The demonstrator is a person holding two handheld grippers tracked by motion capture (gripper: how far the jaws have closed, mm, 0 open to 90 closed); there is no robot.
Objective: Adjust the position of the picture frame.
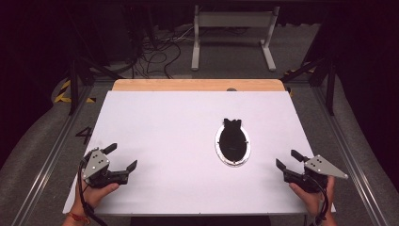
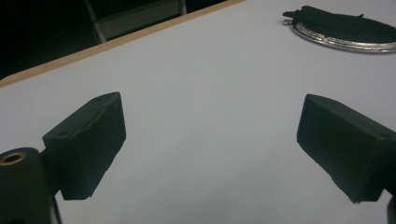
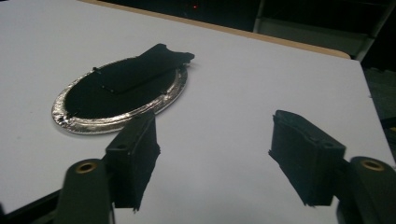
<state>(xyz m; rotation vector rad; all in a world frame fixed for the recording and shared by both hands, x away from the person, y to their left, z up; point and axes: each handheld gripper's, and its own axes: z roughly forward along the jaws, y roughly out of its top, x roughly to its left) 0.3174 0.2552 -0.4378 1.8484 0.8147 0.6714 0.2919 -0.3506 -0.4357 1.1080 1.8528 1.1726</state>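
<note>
An oval silver-rimmed dish (image 1: pixel 233 162) lies right of the table's middle, with a flat black object (image 1: pixel 232 137) on it that sticks out past the far rim. The same dish (image 3: pixel 70 119) and black object (image 3: pixel 135 74) lie ahead and to the left in the right gripper view. In the left gripper view, dish (image 2: pixel 345 43) and black object (image 2: pixel 345 25) sit at the top right. My left gripper (image 1: pixel 121 157) rests open at the front left, nothing between its jaws. At the front right, my right gripper (image 1: pixel 288 159) is open and empty too, a hand's width from the dish.
The white tabletop (image 1: pixel 164 127) has a wooden strip (image 1: pixel 197 84) along its far edge. Metal frame rails (image 1: pixel 348 155) run along both sides of the table. A white stand (image 1: pixel 233 35) and loose cables (image 1: pixel 157 52) are on the floor beyond.
</note>
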